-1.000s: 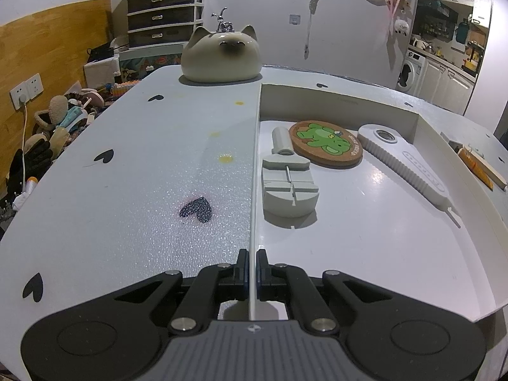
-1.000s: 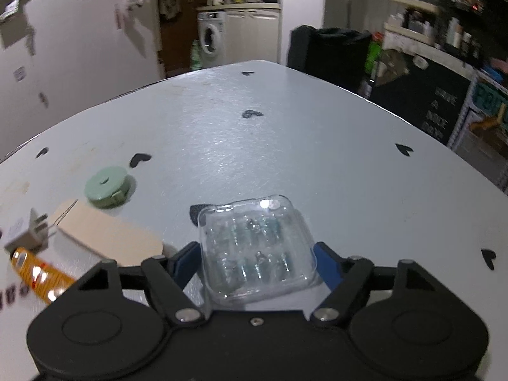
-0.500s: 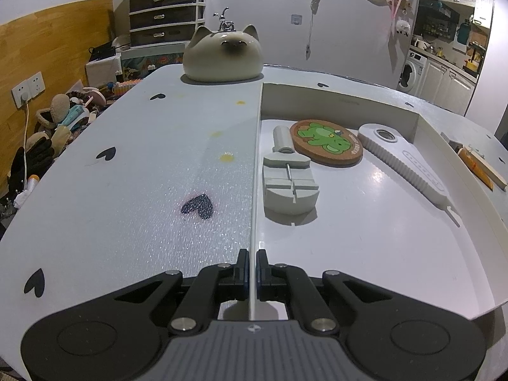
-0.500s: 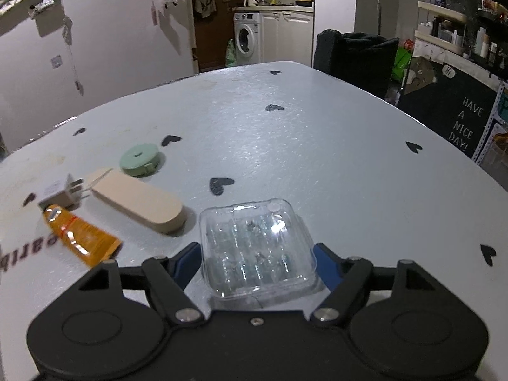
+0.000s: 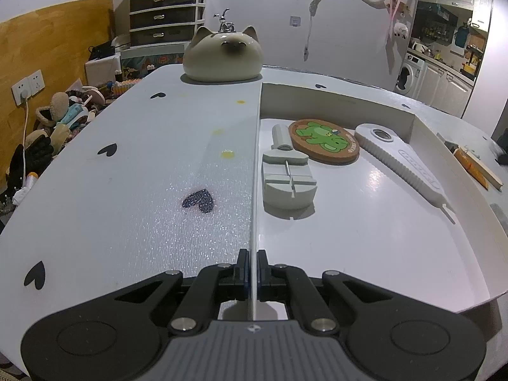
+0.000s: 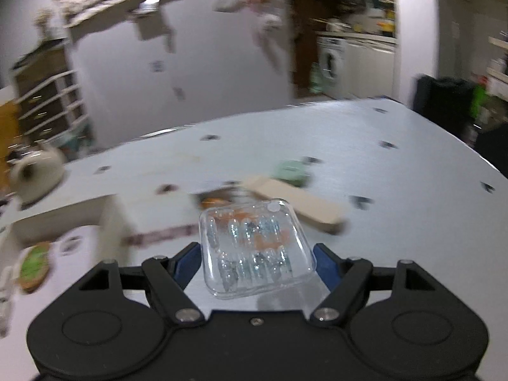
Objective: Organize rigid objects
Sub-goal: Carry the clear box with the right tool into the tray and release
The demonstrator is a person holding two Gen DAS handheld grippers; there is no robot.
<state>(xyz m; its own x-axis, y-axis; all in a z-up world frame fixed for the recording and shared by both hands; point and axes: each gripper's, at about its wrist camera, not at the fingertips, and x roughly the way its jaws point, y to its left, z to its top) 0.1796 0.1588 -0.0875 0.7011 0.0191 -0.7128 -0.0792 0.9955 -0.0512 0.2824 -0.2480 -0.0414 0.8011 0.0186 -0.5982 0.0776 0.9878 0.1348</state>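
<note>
Two grippers are engaged: the left gripper (image 5: 250,268) is pressed together on the near wall of the white box (image 5: 254,190), judged to be steadying it. The right gripper (image 6: 257,255) is pinching the clear plastic case (image 6: 255,247) held above the table (image 6: 397,171). Next, the case needs to be lowered into the box beside the frog coaster (image 5: 324,141) and released.

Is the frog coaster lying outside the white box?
No, the frog coaster lies inside the white box, beside the grey tool.
</note>
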